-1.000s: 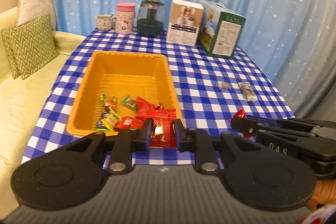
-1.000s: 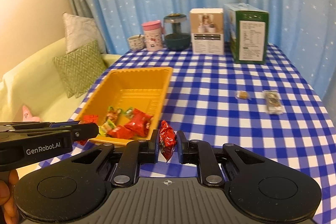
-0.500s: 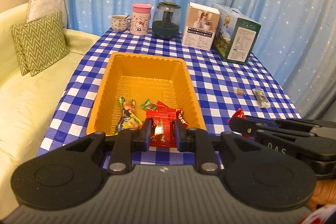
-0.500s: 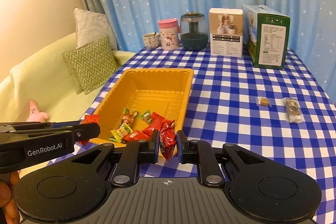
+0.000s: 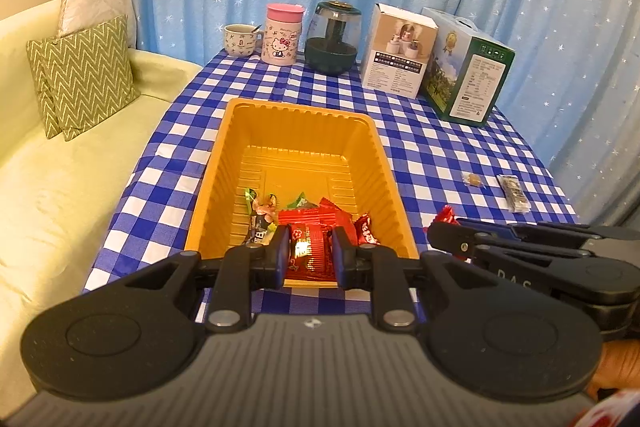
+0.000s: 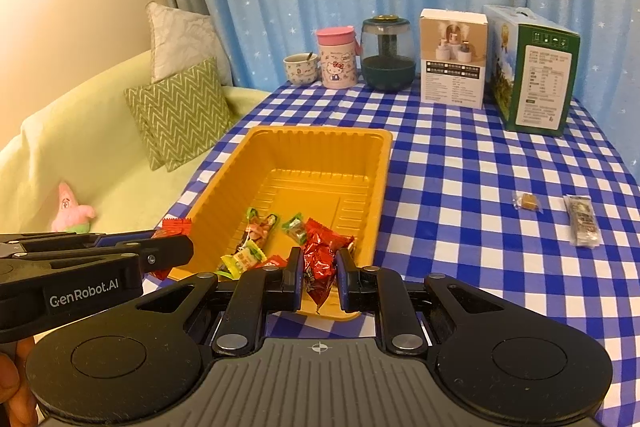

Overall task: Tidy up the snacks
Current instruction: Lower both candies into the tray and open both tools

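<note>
An orange tray (image 5: 304,131) (image 6: 320,155) lies on the blue checked tablecloth with several wrapped snacks at its near end. My left gripper (image 5: 309,251) is shut on a flat red snack packet (image 5: 308,255), held over the tray's near rim. My right gripper (image 6: 318,273) is shut on a crinkled red candy wrapper (image 6: 318,271), also above the near rim. Each gripper shows in the other's view, the right one (image 5: 438,233) at the right, the left one (image 6: 182,251) at the left. A small brown candy (image 6: 526,203) and a grey bar packet (image 6: 582,225) lie on the cloth to the right.
At the table's back stand a mug (image 5: 239,39), a pink Hello Kitty cup (image 5: 282,34), a dark glass jar (image 5: 334,38), a white box (image 5: 400,51) and a green box (image 5: 466,71). A yellow-green sofa (image 5: 48,179) with cushions borders the left. A blue starred curtain hangs behind.
Both grippers, still shut on their red snacks, have shifted so the tray now sits more centred and farther under them. The table items have not moved.
</note>
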### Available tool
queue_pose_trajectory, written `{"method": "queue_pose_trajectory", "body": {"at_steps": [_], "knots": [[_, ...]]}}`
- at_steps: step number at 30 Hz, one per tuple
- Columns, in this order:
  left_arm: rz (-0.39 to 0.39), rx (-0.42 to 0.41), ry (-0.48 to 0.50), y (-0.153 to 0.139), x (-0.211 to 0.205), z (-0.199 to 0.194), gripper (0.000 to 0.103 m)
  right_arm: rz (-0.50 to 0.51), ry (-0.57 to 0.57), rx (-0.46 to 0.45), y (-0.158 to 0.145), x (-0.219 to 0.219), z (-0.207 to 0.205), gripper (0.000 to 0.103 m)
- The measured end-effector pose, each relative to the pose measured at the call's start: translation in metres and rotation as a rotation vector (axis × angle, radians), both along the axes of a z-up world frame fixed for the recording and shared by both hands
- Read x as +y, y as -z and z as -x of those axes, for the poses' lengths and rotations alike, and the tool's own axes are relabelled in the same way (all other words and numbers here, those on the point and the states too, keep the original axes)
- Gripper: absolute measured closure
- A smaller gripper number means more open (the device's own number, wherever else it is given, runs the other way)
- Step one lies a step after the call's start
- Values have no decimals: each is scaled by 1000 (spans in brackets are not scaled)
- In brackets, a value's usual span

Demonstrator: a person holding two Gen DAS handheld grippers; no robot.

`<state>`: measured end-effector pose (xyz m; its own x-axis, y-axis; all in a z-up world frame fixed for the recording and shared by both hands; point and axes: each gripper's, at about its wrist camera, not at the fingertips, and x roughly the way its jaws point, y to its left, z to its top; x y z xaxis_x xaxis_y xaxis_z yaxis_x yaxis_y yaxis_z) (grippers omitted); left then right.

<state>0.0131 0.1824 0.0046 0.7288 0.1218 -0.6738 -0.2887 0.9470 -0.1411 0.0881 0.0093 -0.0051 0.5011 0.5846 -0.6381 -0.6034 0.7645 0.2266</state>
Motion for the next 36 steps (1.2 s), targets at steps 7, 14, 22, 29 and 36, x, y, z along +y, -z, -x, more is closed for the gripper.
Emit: {"method": "queue_pose_trajectory", "body": {"at_steps": [7, 14, 22, 29, 36], "knots": [[5, 11, -11, 7, 10, -7, 83, 4, -7, 11, 7, 10, -10, 86], [3, 19, -17, 13, 18, -17, 83, 6, -16, 24, 15, 21, -21, 86], [3, 37, -16, 23, 28, -32, 83, 7, -14, 41, 25, 29, -34, 86], [0, 49, -8, 32, 37, -49, 83, 2, -9, 53, 31, 34, -45, 86], [3, 61, -1, 40, 44, -65, 83, -10, -1, 50, 34, 37, -53, 86]]}}
